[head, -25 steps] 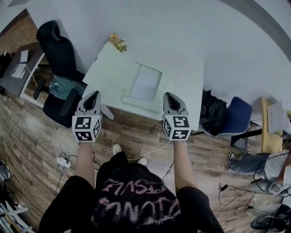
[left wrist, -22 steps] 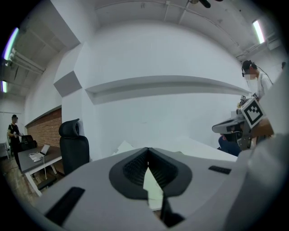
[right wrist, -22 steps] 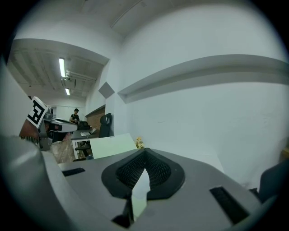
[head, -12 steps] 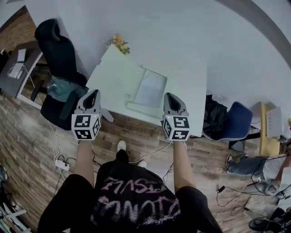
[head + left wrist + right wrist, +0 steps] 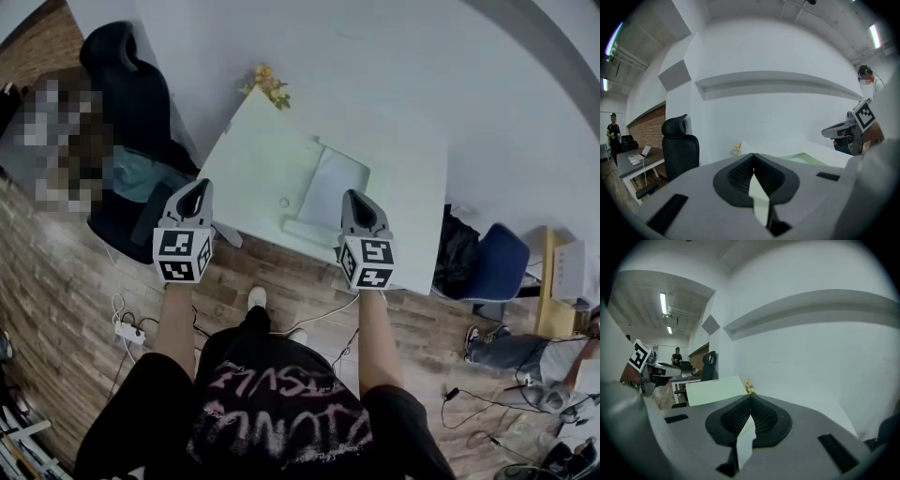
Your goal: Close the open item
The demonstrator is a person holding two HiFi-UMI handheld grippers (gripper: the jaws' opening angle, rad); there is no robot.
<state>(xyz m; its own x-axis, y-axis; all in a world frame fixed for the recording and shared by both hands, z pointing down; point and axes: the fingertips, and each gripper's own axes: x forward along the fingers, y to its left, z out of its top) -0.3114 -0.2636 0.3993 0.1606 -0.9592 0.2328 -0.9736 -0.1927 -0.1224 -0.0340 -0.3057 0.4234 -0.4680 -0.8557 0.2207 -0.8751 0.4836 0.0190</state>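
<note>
An open white laptop [image 5: 328, 192] lies on the white table [image 5: 253, 159], its lid [image 5: 339, 185] tilted back and its base toward me. It shows as a pale green panel in the left gripper view [image 5: 806, 158] and in the right gripper view [image 5: 715, 390]. My left gripper [image 5: 194, 195] hovers at the table's near left edge, shut and empty, its jaws meeting at the tip [image 5: 753, 154]. The right gripper [image 5: 356, 208] hangs over the laptop's near right corner, also shut with nothing held [image 5: 750, 397]. Neither touches the laptop.
Yellow flowers [image 5: 269, 84] stand at the table's far corner by the wall. A black office chair [image 5: 131, 84] is to the left. On the right are a black bag [image 5: 459, 248] and a blue chair [image 5: 492, 258]. A power strip [image 5: 127, 333] and cables lie on the wood floor.
The table and laptop have drawn nearer and slid right in the head view as I stepped forward. Both grippers stayed shut, now reaching the table's near edge.
</note>
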